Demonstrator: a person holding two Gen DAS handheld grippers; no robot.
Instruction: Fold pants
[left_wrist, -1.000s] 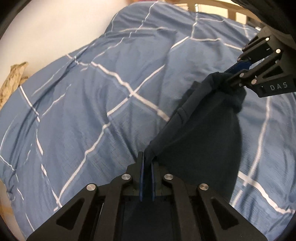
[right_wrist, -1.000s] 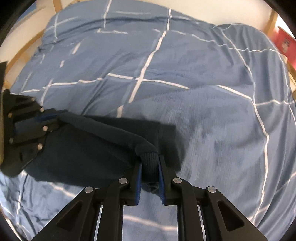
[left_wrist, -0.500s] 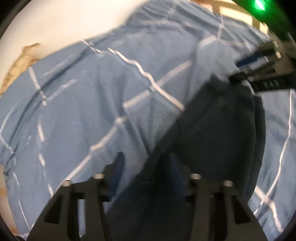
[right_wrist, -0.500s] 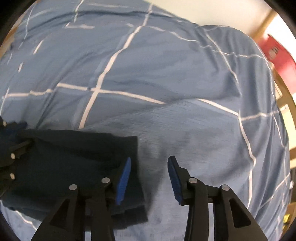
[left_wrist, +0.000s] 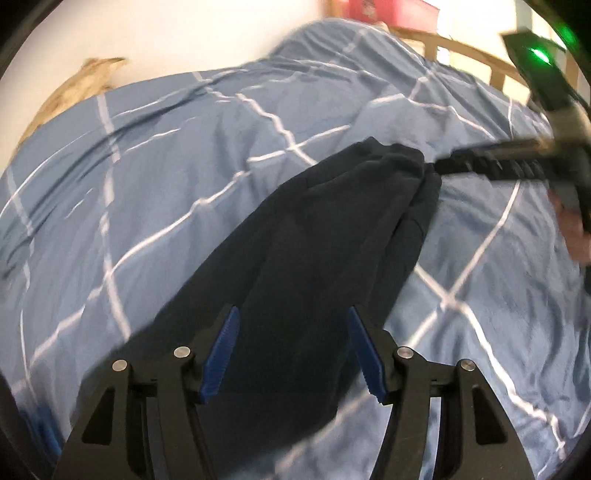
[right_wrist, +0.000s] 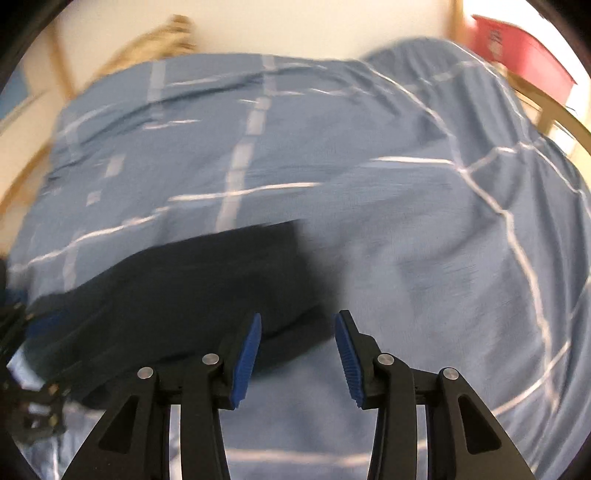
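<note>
- Left wrist view: left gripper (left_wrist: 291, 347) wide open, blue pads (left_wrist: 221, 352) spread apart, nothing clamped.
- Dark navy pants (left_wrist: 317, 251) lying flat on blue duvet (left_wrist: 155, 177) with white grid lines, folded into a long strip running from between the fingers up and to the right.
- Near end of strip under and between the open fingers; contact with fabric not resolvable.
- Far end of strip bunched in a couple of layers, just beside the tip of the right gripper (left_wrist: 448, 166).
- Right gripper seen side-on and blurred here; gap not readable from this angle. Bit of a hand (left_wrist: 574, 229) behind it at right edge.
- Wooden bed rail (left_wrist: 476, 55) and a pink box (left_wrist: 388, 14) past the far edge of the bed, white wall (left_wrist: 147, 33) at top left.
- Right wrist view: right gripper (right_wrist: 297, 354) wide open, blue pads (right_wrist: 246, 360) apart, holding nothing.
- Pants (right_wrist: 177, 291) lying on duvet (right_wrist: 424, 221) left of centre, squared corner pointing up-right; left pad over the near edge of the fabric, right pad over bare duvet.
- Left gripper (right_wrist: 26, 402) partly visible at lower-left edge, beside the other end of the pants, heavily blurred.
- Red box (right_wrist: 524, 62) at upper right behind wooden rail (right_wrist: 554, 107).
</note>
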